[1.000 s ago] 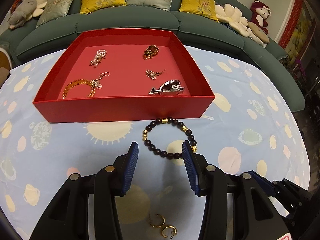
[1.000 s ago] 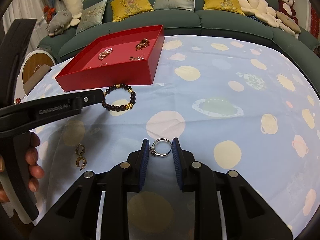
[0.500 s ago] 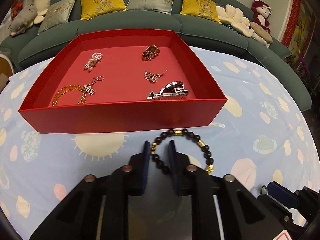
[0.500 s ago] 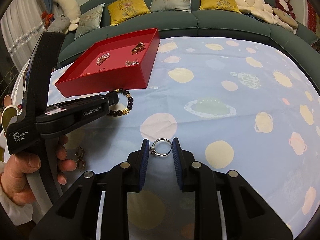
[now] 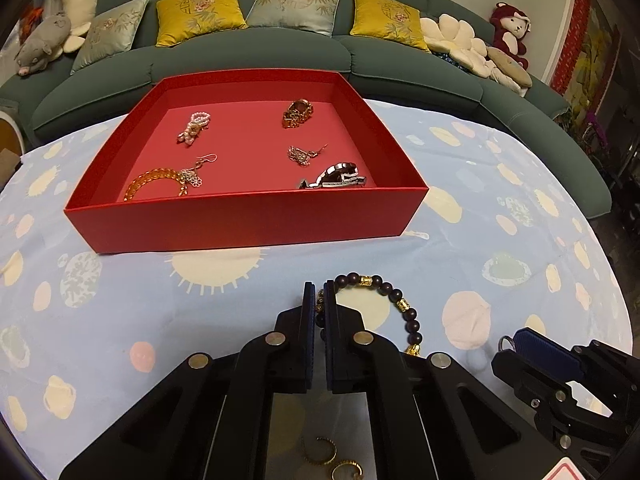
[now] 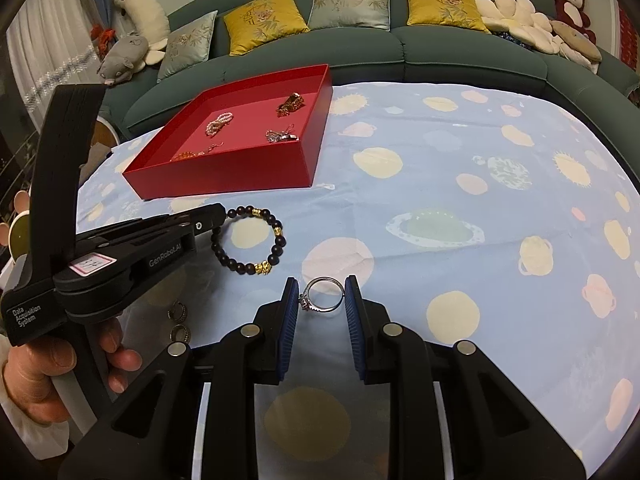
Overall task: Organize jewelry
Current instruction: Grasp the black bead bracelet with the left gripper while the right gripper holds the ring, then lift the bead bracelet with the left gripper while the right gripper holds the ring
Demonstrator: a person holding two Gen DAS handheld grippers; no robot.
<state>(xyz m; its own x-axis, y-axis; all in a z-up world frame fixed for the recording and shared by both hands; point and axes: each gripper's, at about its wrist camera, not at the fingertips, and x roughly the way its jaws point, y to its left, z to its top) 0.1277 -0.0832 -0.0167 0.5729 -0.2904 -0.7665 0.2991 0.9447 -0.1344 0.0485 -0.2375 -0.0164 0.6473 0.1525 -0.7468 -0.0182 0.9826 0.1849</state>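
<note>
My left gripper [image 5: 319,292] is shut on the left side of a dark bead bracelet with gold beads [image 5: 412,316], just above the blue patterned cloth. From the right wrist view, the same bracelet [image 6: 276,240] hangs off the left gripper's tip [image 6: 218,216]; whether it still touches the cloth I cannot tell. My right gripper [image 6: 322,285] is shut on a silver ring with a stone [image 6: 323,309], held across its pads. The red tray [image 5: 244,220] stands beyond the bracelet, holding several jewelry pieces.
Two gold hoop earrings [image 5: 320,450] lie on the cloth under the left gripper, also seen as hoop earrings [image 6: 178,312]. A hand [image 6: 116,356] holds the left tool. A green sofa [image 5: 248,60] with cushions curves behind the round table.
The left jaws went from wide apart around the bracelet to closed on its left side, and the gripper shifted a little. The right gripper kept its hold on the ring without moving.
</note>
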